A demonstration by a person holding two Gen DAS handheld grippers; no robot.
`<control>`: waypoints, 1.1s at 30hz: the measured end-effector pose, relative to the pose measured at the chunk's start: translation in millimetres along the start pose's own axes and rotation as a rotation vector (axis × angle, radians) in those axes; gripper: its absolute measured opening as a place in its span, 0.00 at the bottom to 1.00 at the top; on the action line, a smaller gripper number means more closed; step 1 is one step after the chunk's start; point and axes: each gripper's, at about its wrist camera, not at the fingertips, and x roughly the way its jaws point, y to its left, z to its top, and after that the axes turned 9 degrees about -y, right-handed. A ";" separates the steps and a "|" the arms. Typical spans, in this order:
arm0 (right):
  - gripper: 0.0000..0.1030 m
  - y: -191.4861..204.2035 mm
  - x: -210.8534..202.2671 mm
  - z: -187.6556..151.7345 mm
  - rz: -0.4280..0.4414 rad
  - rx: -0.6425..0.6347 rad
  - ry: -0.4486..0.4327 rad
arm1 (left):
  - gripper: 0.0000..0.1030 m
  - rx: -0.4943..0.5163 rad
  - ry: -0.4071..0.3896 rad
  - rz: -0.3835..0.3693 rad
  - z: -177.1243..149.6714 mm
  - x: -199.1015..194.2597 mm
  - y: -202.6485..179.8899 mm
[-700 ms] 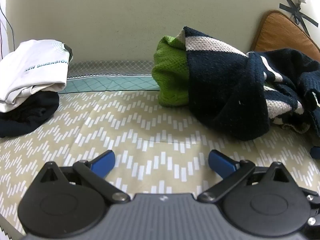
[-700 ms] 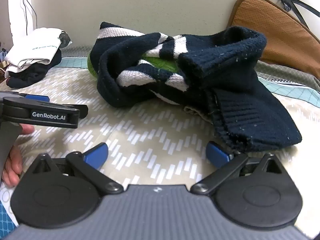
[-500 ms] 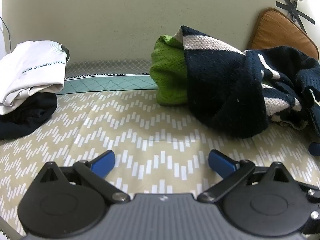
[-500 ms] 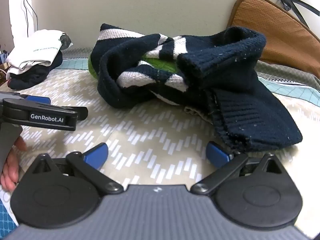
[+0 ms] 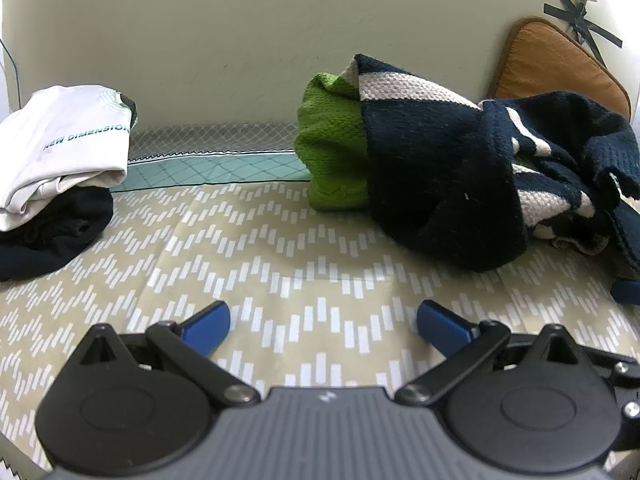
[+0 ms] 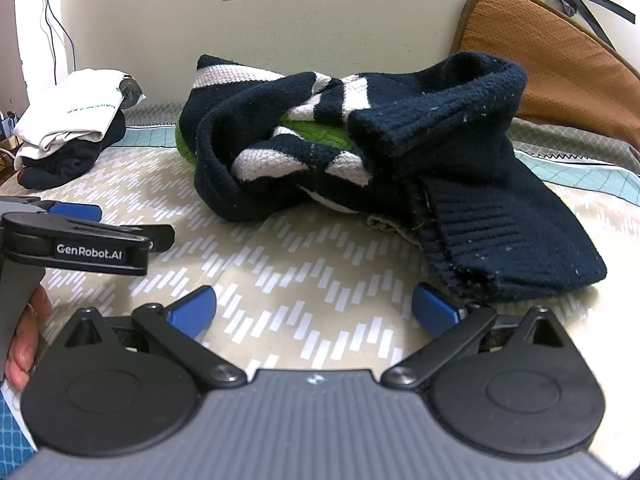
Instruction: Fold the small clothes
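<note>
A crumpled navy knit sweater (image 6: 460,168) with white stripes and a green part (image 5: 332,152) lies heaped on the patterned bedspread (image 5: 280,248), toward the wall. In the left wrist view the sweater (image 5: 448,184) sits ahead and to the right. My left gripper (image 5: 323,325) is open over bare bedspread, short of the heap. My right gripper (image 6: 314,310) is open too, its right fingertip (image 6: 434,312) just before the sweater's ribbed hem. The left gripper's body shows at the left of the right wrist view (image 6: 80,240), held by a hand (image 6: 24,344).
A folded white shirt (image 5: 60,152) rests on a dark folded garment (image 5: 48,236) at the far left by the wall. An orange-brown cushion (image 6: 560,64) leans against the wall at the right. Bare patterned bedspread lies between the stack and the sweater.
Both grippers have eased slightly forward toward the sweater, which now sits a little nearer in each view. Jaws stay wide and nothing was grasped.
</note>
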 end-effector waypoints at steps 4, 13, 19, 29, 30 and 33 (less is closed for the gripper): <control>1.00 -0.6 -0.6 0.3 0.002 -0.001 -0.001 | 1.00 0.002 0.002 -0.005 1.0 0.1 -0.8; 1.00 -1.1 -2.3 1.5 0.007 0.012 -0.006 | 1.00 0.003 0.016 -0.009 3.1 2.9 0.2; 1.00 -1.9 -2.7 0.5 0.008 0.012 -0.007 | 1.00 0.007 0.024 -0.014 2.9 4.1 1.2; 1.00 -1.4 -1.3 0.3 0.005 0.006 -0.005 | 1.00 -0.032 -0.012 -0.037 0.8 -0.8 6.9; 1.00 -0.9 -0.9 0.3 0.003 0.002 -0.004 | 1.00 -0.044 -0.021 -0.041 1.0 -2.4 8.5; 1.00 1.7 0.2 0.0 -0.007 -0.014 0.002 | 1.00 -0.054 -0.047 -0.042 2.7 -6.2 13.8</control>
